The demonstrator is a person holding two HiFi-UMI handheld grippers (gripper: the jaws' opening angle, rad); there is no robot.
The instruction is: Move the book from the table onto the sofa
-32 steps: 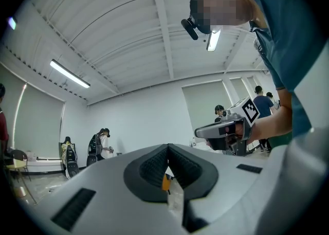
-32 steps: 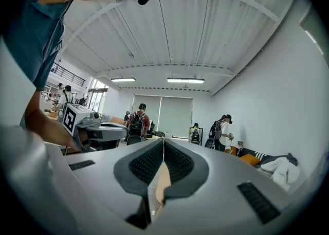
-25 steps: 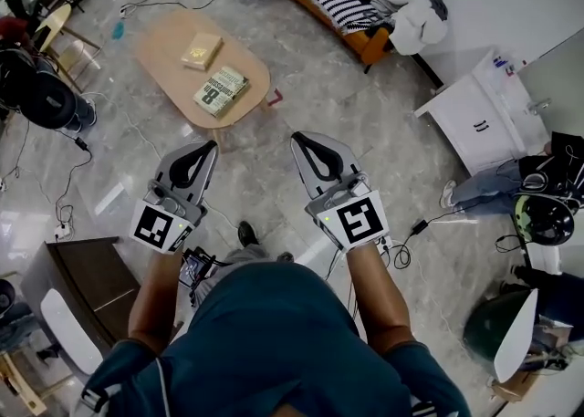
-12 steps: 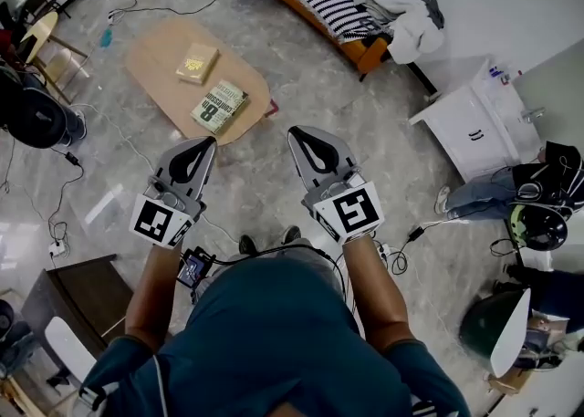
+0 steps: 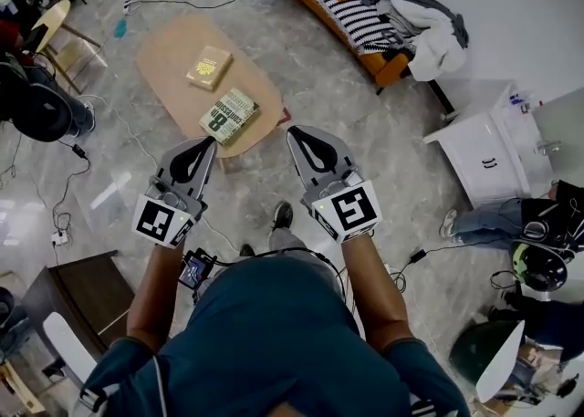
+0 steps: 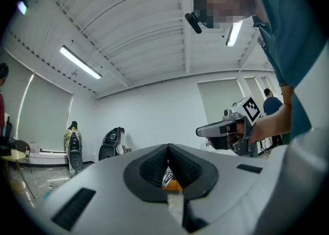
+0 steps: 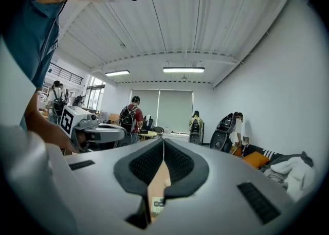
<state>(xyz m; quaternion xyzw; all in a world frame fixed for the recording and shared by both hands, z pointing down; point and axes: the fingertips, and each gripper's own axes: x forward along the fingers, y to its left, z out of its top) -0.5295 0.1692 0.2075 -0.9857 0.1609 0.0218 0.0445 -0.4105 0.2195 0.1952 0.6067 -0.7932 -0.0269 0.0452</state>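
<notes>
A green-covered book (image 5: 228, 115) lies near the close end of the low wooden table (image 5: 169, 46), with a smaller yellow book (image 5: 209, 67) beyond it. The striped sofa (image 5: 351, 9) with an orange cushion stands at the top right. My left gripper (image 5: 208, 144) and right gripper (image 5: 294, 135) are held level side by side, short of the table's near end, both shut and empty. In the left gripper view the jaws (image 6: 168, 149) meet; the right gripper view shows the same (image 7: 163, 144), with a strip of the table and green book (image 7: 157, 204) below the pads.
A white cabinet (image 5: 488, 146) stands at the right and a dark wooden cabinet (image 5: 78, 287) at the lower left. Cables (image 5: 64, 196) trail over the marble floor. Clothes (image 5: 429, 27) are heaped on the sofa's end. People (image 7: 129, 118) stand far across the room.
The table and books have come closer to the grippers in the head view as the person walks towards them. Both grippers stay shut and side by side.
</notes>
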